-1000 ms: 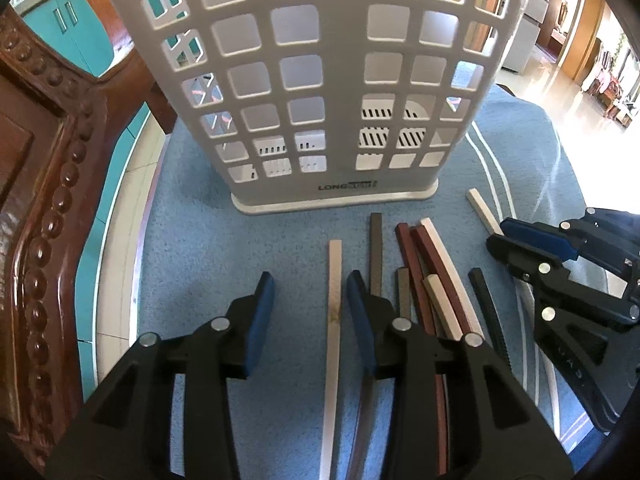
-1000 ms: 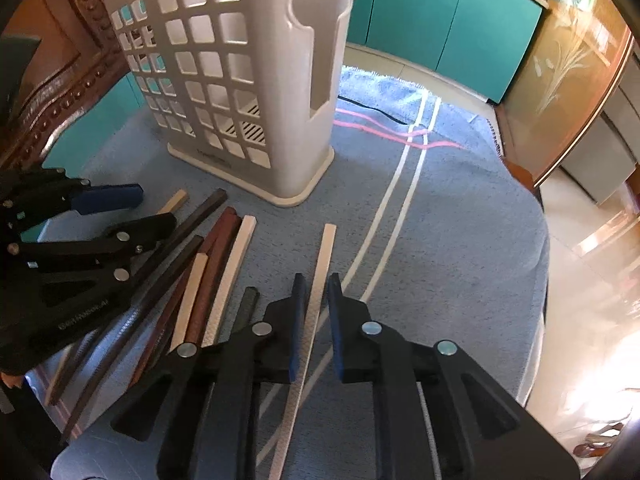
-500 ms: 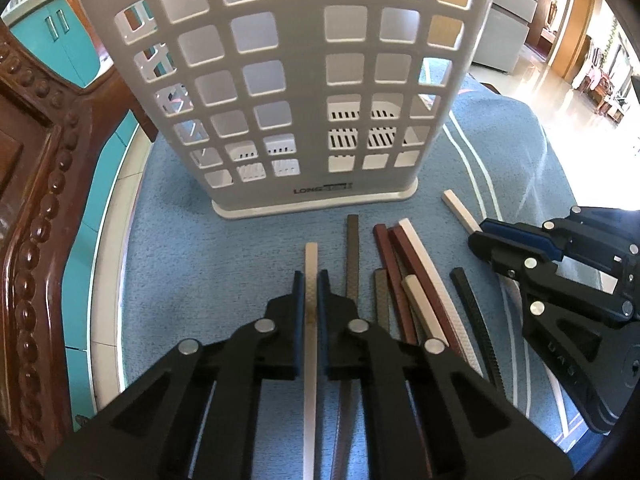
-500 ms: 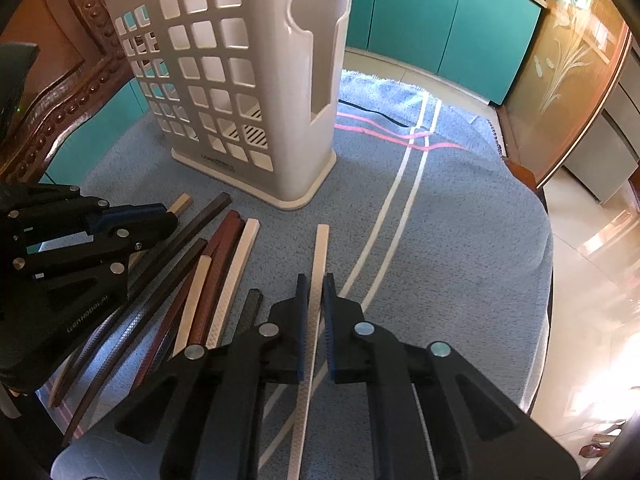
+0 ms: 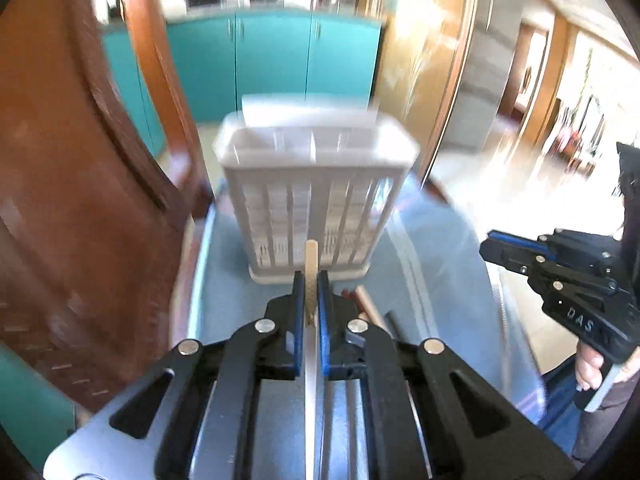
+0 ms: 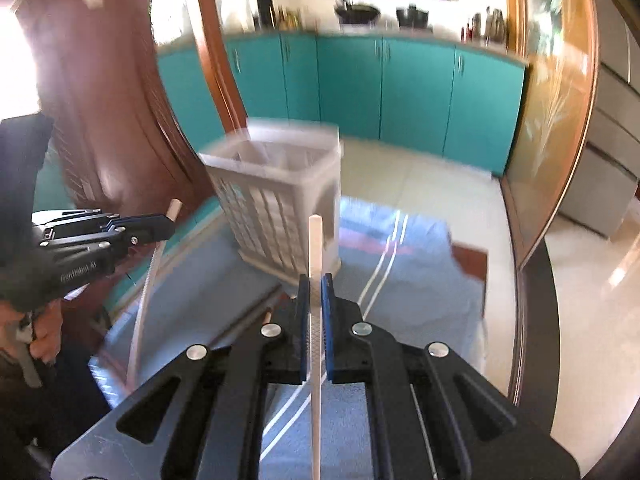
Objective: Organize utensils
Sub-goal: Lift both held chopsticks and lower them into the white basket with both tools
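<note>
Two grippers each hold one chopstick above a bench covered with a blue cloth. The left gripper has its jaws closed tight on a beige chopstick, whose tip pokes out just past the blue pads toward a white basket; the stick's lower length is hidden between the jaws and the black frame. The right gripper has its jaws pinched on a white chopstick that rises steeply, its tip standing in front of the same basket in this view. Both views are smeared by motion blur, so the basket's grid walls and inner dividers are hard to make out, and whether anything is inside cannot be told. A few more chopsticks lie on the cloth just beside the left gripper, mostly hidden by it. Teal cabinets and a carved wooden chair back sit behind, blurred.
</note>
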A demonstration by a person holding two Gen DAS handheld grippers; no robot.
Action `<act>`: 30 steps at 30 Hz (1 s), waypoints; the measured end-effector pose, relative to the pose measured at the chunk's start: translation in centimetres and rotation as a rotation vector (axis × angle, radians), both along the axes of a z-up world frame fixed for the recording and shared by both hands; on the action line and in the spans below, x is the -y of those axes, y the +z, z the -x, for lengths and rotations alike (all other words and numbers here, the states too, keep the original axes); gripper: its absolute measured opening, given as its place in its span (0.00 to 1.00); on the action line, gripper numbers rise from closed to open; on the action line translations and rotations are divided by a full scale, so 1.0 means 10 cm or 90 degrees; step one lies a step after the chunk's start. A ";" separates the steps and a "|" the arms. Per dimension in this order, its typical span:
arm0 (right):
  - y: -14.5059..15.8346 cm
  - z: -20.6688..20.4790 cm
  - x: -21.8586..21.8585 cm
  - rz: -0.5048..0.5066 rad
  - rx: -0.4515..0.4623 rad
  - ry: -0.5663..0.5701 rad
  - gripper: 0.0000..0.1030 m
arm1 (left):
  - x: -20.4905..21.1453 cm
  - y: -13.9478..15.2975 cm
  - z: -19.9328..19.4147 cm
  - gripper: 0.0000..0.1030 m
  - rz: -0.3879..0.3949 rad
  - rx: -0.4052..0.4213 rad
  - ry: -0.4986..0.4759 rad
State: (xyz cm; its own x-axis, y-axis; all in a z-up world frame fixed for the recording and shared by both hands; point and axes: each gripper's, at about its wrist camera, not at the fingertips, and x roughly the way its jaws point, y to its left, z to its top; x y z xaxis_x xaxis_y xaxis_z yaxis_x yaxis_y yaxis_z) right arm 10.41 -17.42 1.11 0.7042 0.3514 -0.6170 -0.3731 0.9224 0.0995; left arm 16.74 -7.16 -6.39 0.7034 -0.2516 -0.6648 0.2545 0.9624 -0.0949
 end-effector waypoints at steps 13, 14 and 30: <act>1.33 -0.20 0.38 -0.264 0.174 -0.017 0.07 | -0.47 1.71 0.52 0.07 0.098 0.244 0.049; 1.36 -0.25 0.43 -0.286 0.193 -0.046 0.07 | -0.50 1.79 0.52 0.07 0.107 0.254 0.059; 1.28 -0.66 0.20 -0.254 0.218 -0.134 0.07 | -0.41 1.68 -0.30 0.07 0.109 0.301 0.203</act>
